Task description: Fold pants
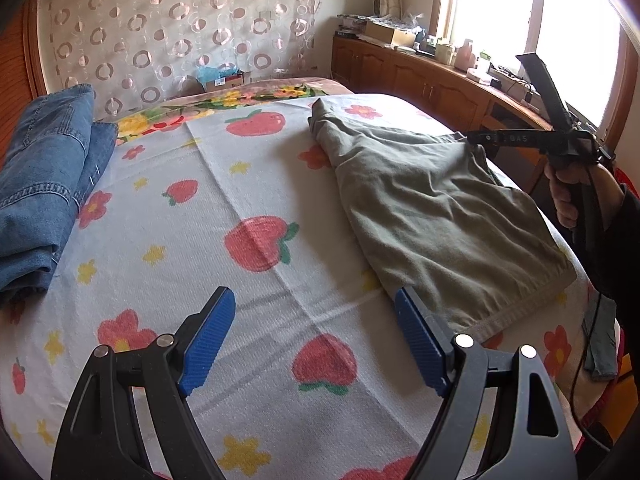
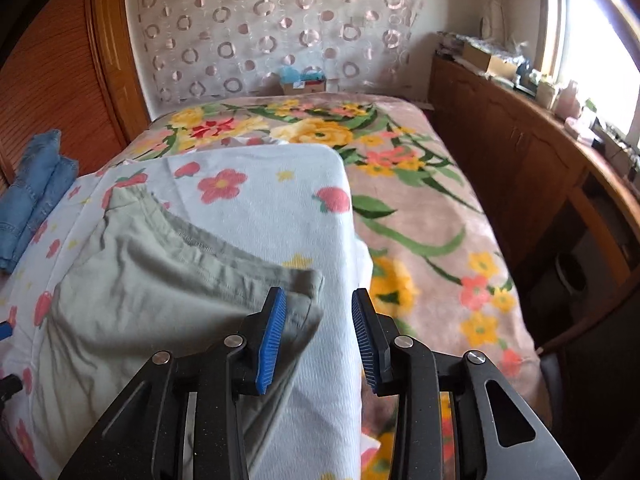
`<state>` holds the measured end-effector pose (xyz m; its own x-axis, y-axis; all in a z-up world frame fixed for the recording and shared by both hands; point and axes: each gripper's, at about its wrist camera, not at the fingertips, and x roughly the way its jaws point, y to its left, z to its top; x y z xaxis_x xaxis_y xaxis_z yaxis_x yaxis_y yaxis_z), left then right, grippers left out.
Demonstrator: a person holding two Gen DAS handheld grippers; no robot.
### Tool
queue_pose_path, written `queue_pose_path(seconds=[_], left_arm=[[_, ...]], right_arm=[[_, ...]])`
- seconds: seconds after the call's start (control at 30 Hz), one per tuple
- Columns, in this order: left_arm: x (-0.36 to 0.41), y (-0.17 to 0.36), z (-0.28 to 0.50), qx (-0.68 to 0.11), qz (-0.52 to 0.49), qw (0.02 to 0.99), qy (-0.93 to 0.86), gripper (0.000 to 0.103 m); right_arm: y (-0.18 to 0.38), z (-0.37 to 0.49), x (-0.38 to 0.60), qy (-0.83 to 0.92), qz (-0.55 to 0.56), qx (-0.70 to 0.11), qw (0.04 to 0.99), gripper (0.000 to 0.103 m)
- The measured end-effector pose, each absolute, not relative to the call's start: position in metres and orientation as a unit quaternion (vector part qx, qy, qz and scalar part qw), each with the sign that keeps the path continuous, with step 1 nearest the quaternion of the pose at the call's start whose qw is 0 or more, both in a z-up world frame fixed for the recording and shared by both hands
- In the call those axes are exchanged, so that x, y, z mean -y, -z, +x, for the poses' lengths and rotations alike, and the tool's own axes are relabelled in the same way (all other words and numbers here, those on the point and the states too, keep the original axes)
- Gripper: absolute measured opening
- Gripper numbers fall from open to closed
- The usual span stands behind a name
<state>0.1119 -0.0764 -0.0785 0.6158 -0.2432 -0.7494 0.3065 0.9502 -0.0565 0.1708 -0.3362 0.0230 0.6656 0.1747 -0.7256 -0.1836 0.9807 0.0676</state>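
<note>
Olive-green pants [image 1: 436, 216] lie folded on the white strawberry-print cloth [image 1: 240, 216] on the bed. My left gripper [image 1: 316, 332] is open and empty, low over the cloth, its right finger beside the pants' near hem. In the left wrist view the right gripper [image 1: 480, 136] hovers at the pants' far right edge, held by a hand. In the right wrist view the pants [image 2: 132, 280] lie left of centre. My right gripper [image 2: 320, 336] is open, its left finger over the pants' corner, nothing held.
Folded blue jeans [image 1: 44, 184] lie at the cloth's left edge, also in the right wrist view [image 2: 36, 200]. A floral blanket [image 2: 420, 208] covers the bed's right side. A wooden cabinet [image 2: 520, 152] with clutter runs under the window. A patterned curtain [image 1: 180, 28] hangs behind.
</note>
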Motion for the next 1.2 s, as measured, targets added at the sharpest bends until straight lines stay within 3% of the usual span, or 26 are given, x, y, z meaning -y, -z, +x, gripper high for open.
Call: queue_pose_path(seconds=[0.07,0.1,0.13,0.27,0.47,0.57,0.63,0.7,1.0,1.07,1.1,1.13,1.2], left_arm=[[0.078,0.081,0.113,-0.414,0.042,0.897,0.152,0.083],[0.079,0.082,0.114,-0.415,0.043,0.896,0.152,0.083],[0.079,0.084,0.115,-0.417,0.044,0.895,0.152,0.083],[0.079,0.091,0.119,-0.424,0.047,0.893,0.146,0.083],[0.079,0.095,0.120,-0.428,0.044,0.891,0.145,0.083],[0.081,0.096,0.120,-0.427,0.048,0.892,0.142,0.083],[0.081,0.097,0.119,-0.427,0.050,0.892,0.140,0.083],[0.082,0.097,0.118,-0.426,0.052,0.893,0.139,0.083],[0.082,0.097,0.118,-0.425,0.056,0.893,0.139,0.083],[0.082,0.097,0.118,-0.425,0.057,0.893,0.138,0.083],[0.082,0.097,0.117,-0.425,0.058,0.893,0.138,0.083],[0.082,0.097,0.117,-0.425,0.058,0.893,0.138,0.083],[0.082,0.097,0.117,-0.425,0.058,0.893,0.139,0.083]], right_arm=[[-0.025,0.171,0.338,-0.112,-0.005,-0.401,0.909,0.024],[-0.025,0.173,0.338,-0.121,-0.003,-0.404,0.907,0.011],[-0.025,0.175,0.338,-0.128,-0.002,-0.403,0.906,0.004],[-0.038,0.171,0.346,-0.096,-0.006,-0.357,0.929,0.000],[-0.035,0.175,0.349,-0.092,-0.009,-0.366,0.926,0.000],[-0.038,0.179,0.336,-0.123,-0.009,-0.359,0.925,0.007],[-0.035,0.185,0.320,-0.158,-0.018,-0.363,0.918,0.029],[-0.030,0.193,0.306,-0.176,-0.035,-0.369,0.912,0.041],[-0.015,0.218,0.281,-0.203,-0.093,-0.414,0.882,0.041],[-0.019,0.220,0.278,-0.205,-0.102,-0.417,0.880,0.028],[-0.021,0.223,0.272,-0.210,-0.108,-0.416,0.878,0.012],[-0.022,0.221,0.270,-0.217,-0.114,-0.412,0.878,0.006],[-0.026,0.219,0.265,-0.218,-0.132,-0.393,0.884,0.004]])
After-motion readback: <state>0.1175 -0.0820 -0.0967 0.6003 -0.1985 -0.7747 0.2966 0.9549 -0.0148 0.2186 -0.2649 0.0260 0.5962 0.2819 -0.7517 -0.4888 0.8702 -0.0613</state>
